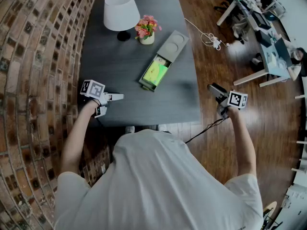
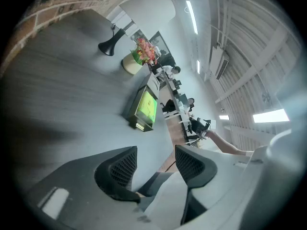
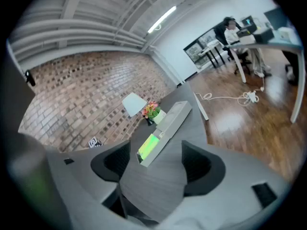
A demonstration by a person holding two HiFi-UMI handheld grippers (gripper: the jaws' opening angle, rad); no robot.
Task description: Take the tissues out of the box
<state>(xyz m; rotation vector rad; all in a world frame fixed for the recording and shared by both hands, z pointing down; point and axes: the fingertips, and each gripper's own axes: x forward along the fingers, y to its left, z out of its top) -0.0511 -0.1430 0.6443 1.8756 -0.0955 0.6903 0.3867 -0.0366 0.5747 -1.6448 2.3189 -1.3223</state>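
Observation:
A long grey box [image 1: 171,47] lies slantwise in the middle of the dark table [image 1: 120,66]. Its drawer is slid out toward me, and a yellow-green tissue pack [image 1: 156,72] shows inside. My left gripper [image 1: 115,97] hovers over the table's front left, jaws apart and empty, well short of the box [image 2: 144,108]. My right gripper [image 1: 214,89] hangs off the table's right front corner above the wood floor, also open and empty. It [image 3: 156,162] points at the box [image 3: 165,123] from a distance, with the tissue pack [image 3: 149,146] in sight.
A white-shaded lamp [image 1: 121,12] and a small pot of flowers [image 1: 146,28] stand at the back of the table. A brick wall runs along the left. A white cable [image 1: 208,37] lies on the floor at right, with office desks beyond.

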